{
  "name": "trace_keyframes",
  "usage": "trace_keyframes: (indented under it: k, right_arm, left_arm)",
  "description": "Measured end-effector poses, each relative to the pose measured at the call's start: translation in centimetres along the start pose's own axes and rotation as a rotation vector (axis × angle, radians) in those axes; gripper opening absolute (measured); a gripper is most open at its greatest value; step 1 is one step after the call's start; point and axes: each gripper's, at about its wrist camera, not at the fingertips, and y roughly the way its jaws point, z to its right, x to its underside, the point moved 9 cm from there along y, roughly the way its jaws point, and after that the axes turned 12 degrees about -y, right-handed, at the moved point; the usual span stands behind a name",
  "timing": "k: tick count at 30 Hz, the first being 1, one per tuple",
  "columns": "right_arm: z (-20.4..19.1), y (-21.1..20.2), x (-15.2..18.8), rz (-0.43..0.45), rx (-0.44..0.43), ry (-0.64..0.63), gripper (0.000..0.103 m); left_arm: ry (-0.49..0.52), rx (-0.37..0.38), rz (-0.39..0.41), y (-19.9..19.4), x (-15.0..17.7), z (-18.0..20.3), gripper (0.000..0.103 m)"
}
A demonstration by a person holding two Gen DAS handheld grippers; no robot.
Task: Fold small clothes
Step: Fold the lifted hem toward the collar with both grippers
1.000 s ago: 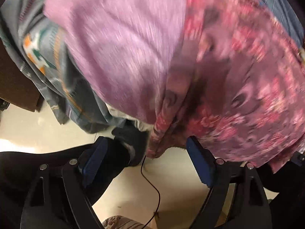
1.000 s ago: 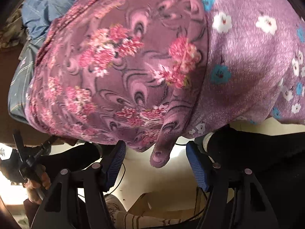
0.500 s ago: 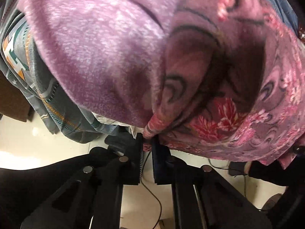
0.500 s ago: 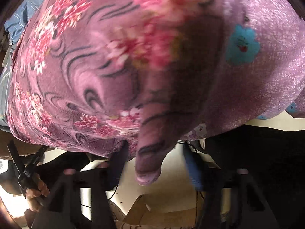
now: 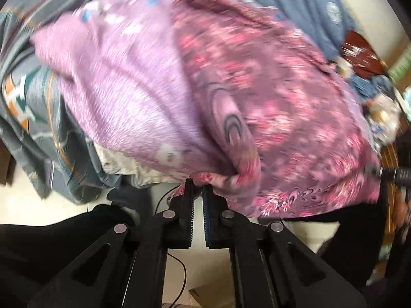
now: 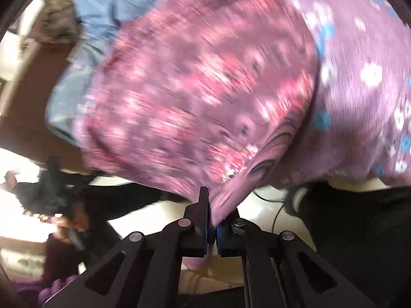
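A pink floral garment [image 5: 295,107] with swirl patterns lies over a lilac fleece garment [image 5: 123,82] with small white and blue flowers. My left gripper [image 5: 197,187] is shut on the floral garment's lower edge. In the right wrist view the floral garment [image 6: 192,97] fills the middle, with the lilac fleece [image 6: 364,77] to its right. My right gripper [image 6: 212,205] is shut on a hanging corner of the floral garment. Both views are motion-blurred.
A grey patterned sheet [image 5: 30,107] hangs at the left and blue fabric [image 5: 295,2] lies behind. A pale floor [image 5: 41,205] with a black cable [image 5: 179,269] is below. Blue cloth [image 6: 102,7] and a brown surface [image 6: 28,97] show in the right view.
Both grippers were open a second ago; the left closed on the garment edge first, then the right closed on the hanging corner. Both have pulled back, showing more of the cloth.
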Motion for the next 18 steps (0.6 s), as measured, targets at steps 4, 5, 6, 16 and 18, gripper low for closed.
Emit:
trace_keyframes:
  k: [4, 5, 6, 16, 18]
  right_arm:
    - [-3.3, -5.0, -3.5, 0.175, -0.077, -0.07, 0.004]
    - [-3.7, -5.9, -4.3, 0.208, -0.091, -0.077, 0.004]
    - [-4.0, -6.6, -4.9, 0.241, -0.102, -0.081, 0.004]
    - [-2.4, -11.8, -10.6, 0.432, -0.083, -0.035, 0.004]
    - [-2.1, -11.9, -11.2, 0.429, -0.071, -0.038, 0.004]
  left_arm:
    - [0.082, 0.025, 0.038, -2.6, -0.2, 1.6, 0.004]
    - [0.09, 0.025, 0.047, -3.1, -0.4, 1.6, 0.004]
    - [0.093, 0.029, 0.055, -3.6, -0.5, 1.8, 0.004]
    - [0.104, 0.172, 0.076, -5.5, -1.5, 4.7, 0.004]
    - [0.11, 0.207, 0.078, -5.9, -2.0, 5.8, 0.004]
